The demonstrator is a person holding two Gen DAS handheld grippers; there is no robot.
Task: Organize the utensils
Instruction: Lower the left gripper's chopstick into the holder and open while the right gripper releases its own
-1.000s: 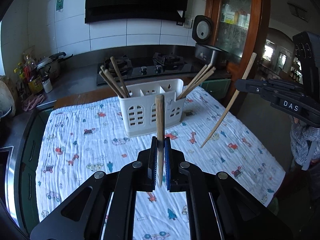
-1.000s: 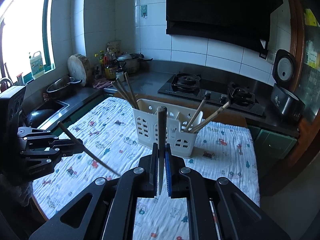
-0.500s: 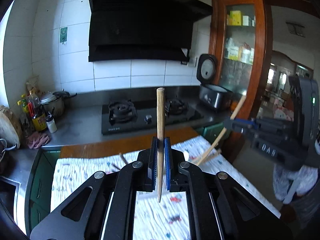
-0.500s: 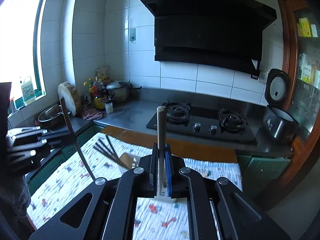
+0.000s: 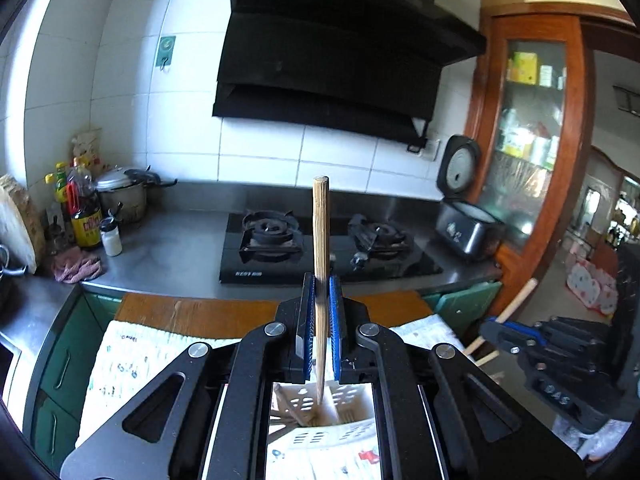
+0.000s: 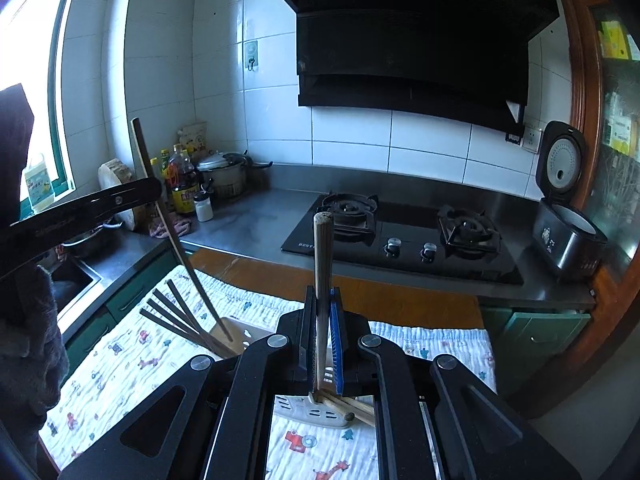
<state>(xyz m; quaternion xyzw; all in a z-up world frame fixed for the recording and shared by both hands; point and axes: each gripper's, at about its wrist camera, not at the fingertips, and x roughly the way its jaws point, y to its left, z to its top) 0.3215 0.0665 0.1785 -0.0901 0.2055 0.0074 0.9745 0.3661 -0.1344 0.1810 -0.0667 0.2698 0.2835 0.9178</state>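
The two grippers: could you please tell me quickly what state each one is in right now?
Left gripper: closed on a light wooden chopstick.
Right gripper: closed on another wooden chopstick.

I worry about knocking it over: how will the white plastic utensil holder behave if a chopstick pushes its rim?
The white plastic utensil holder looks thin-walled and perforated, so probably light and apt to slide or tip. The chopsticks leaning out of it may add tipping leverage. The printed cloth beneath likely gives some grip.
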